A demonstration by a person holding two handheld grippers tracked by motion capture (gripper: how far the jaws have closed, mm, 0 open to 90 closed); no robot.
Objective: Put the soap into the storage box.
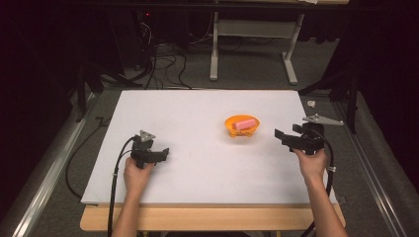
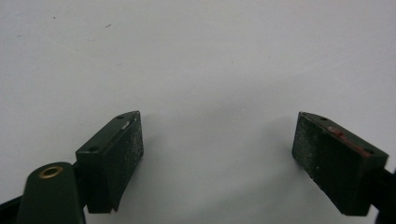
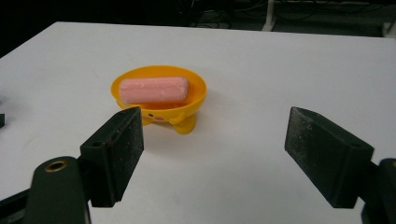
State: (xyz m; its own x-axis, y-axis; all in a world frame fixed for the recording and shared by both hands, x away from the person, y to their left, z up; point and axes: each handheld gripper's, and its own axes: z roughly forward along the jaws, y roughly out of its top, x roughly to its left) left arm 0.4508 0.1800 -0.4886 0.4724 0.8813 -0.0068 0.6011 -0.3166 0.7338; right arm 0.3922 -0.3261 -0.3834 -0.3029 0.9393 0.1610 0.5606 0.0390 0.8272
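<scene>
On the white table (image 1: 197, 163), right of centre, sits an orange bowl (image 1: 241, 125) on small feet, with a pink block (image 1: 245, 123) lying flat inside it. Right gripper (image 1: 284, 138) is held just right of the bowl, jaws pointing at it, parted, nothing between them; its own view puts the bowl (image 3: 161, 95) and pink block (image 3: 153, 89) ahead, slightly toward the left jaw, not touching either. Left gripper (image 1: 161, 154) is well apart, at the near-left of the table, jaws wide, bare white surface (image 2: 201, 60) under them.
</scene>
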